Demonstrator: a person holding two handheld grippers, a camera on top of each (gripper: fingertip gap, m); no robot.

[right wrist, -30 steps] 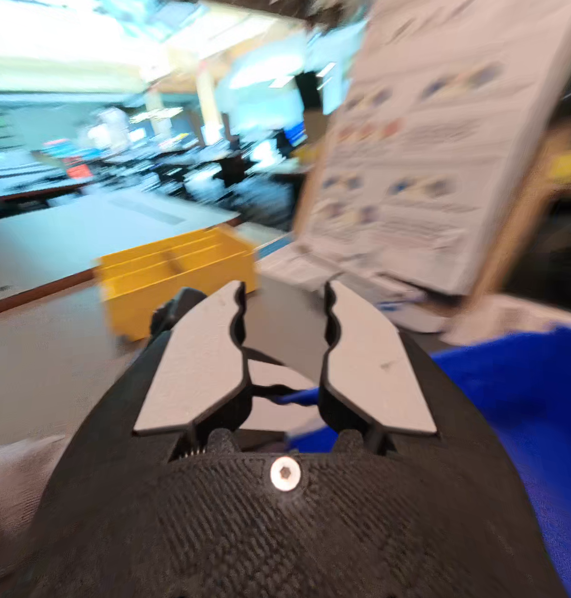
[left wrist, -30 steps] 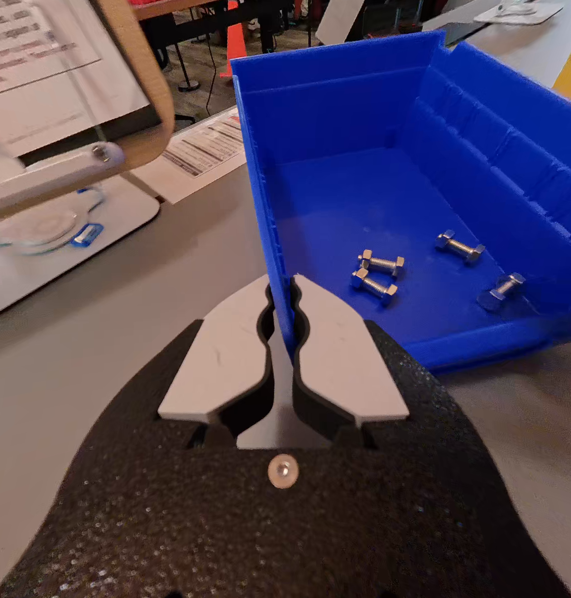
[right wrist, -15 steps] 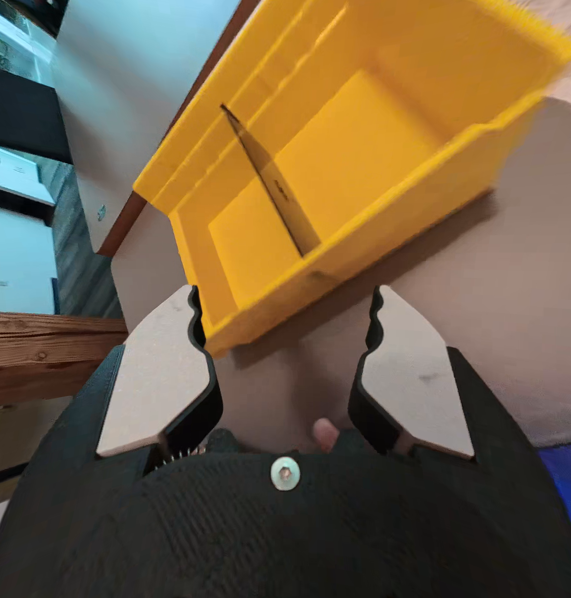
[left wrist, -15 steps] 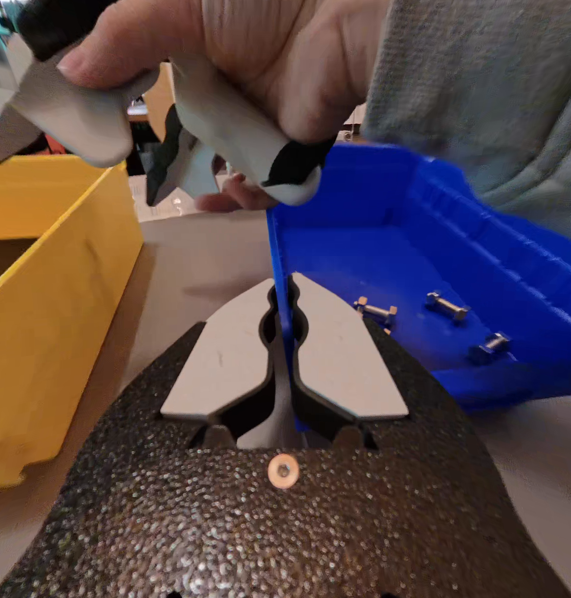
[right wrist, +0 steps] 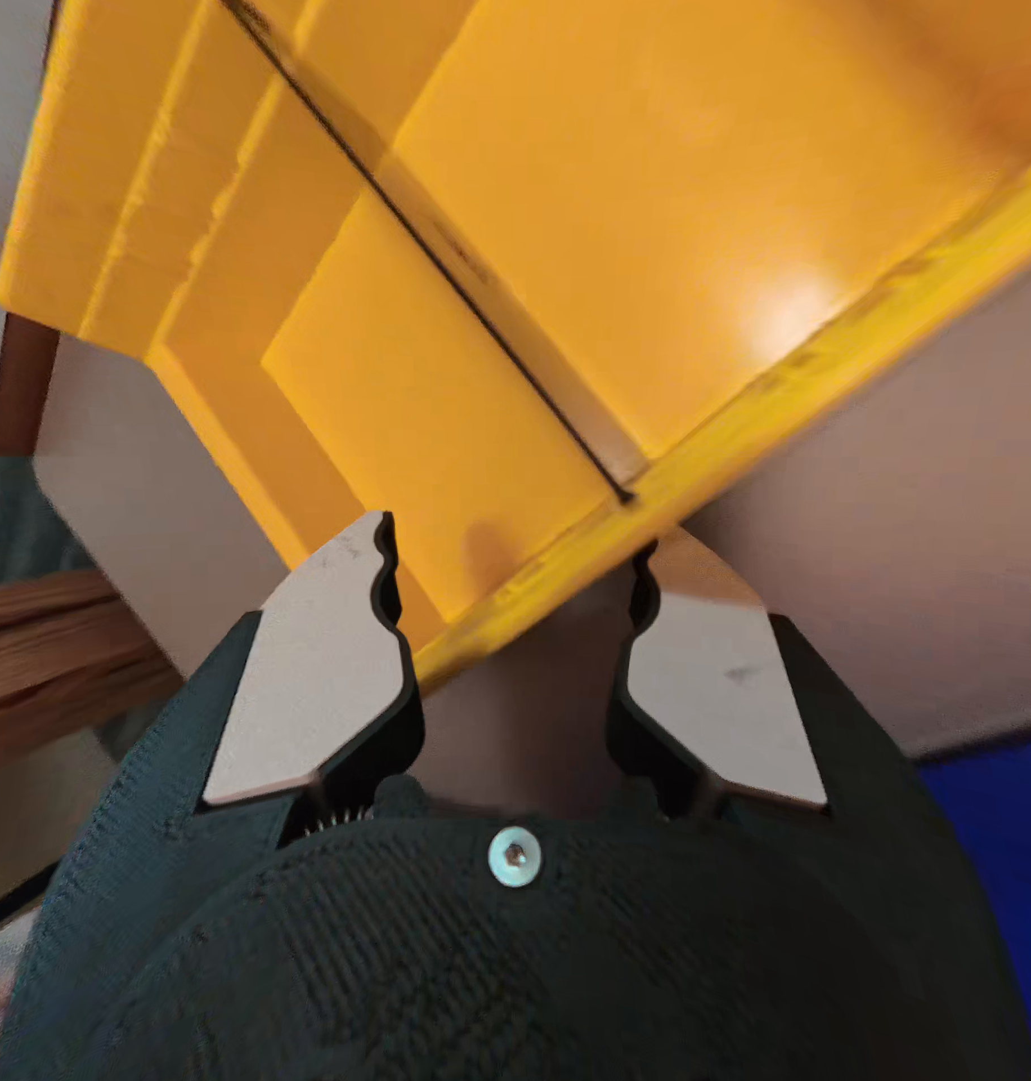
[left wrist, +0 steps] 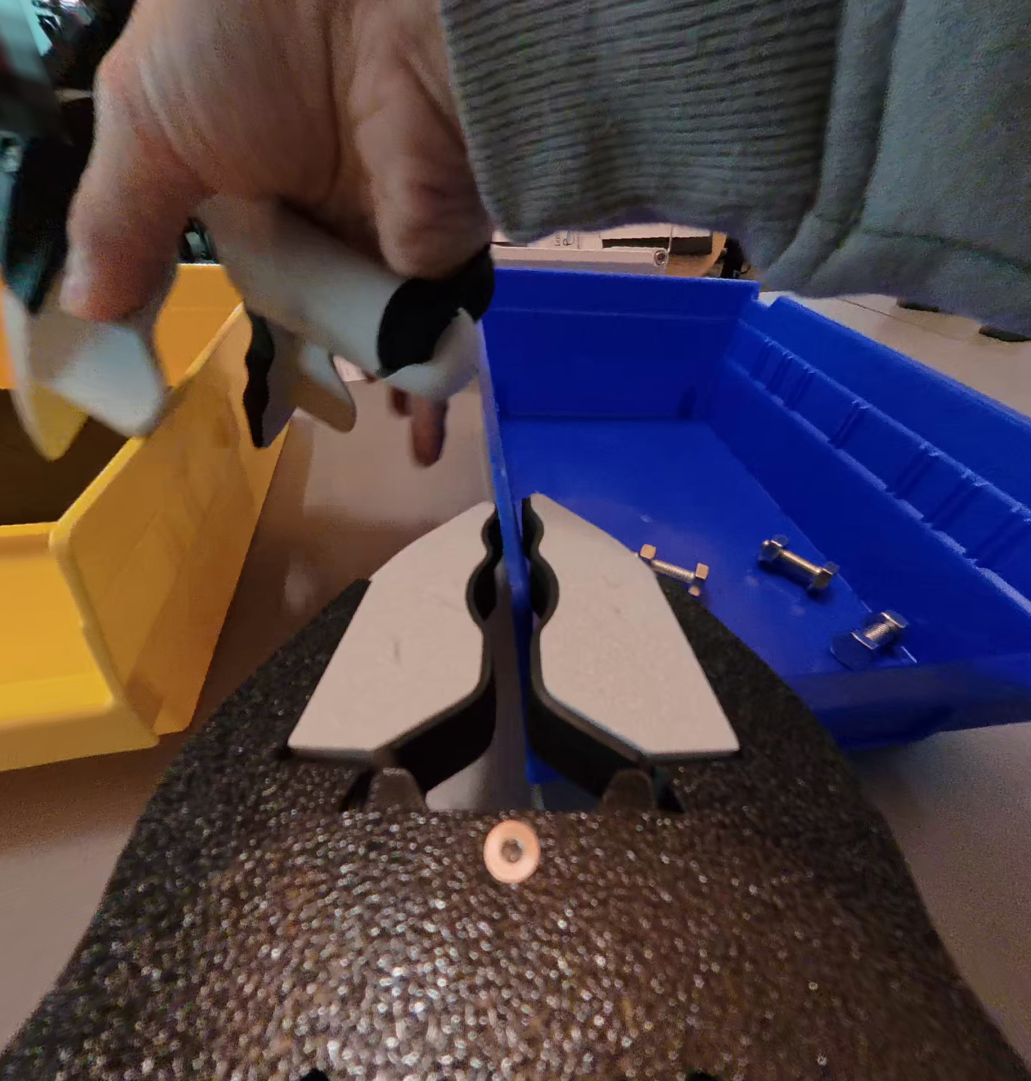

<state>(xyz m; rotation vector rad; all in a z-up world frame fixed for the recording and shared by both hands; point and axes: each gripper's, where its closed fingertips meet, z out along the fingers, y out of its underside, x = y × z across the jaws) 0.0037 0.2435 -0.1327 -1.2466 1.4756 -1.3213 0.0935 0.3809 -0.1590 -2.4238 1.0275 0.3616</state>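
Note:
My left gripper is shut on the left side wall of a blue plastic bin, one pad on each face of the wall. Three steel bolts with nuts lie on the bin's floor. My right gripper is open and hangs over the near wall of a yellow bin: the wall runs slantwise between the pads and neither pad presses on it. The right gripper also shows in the left wrist view, held by a hand above the gap between the two bins. A thin dark divider crosses the yellow bin.
The yellow bin stands left of the blue bin on a grey table, with a narrow strip of table between them. A person's grey sleeve fills the top right. A brown table edge lies beyond the yellow bin.
My right gripper swung from facing the room down to the yellow bin, opened wide and came to straddle its near wall. My left gripper stayed shut on the blue bin's wall as the view turned.

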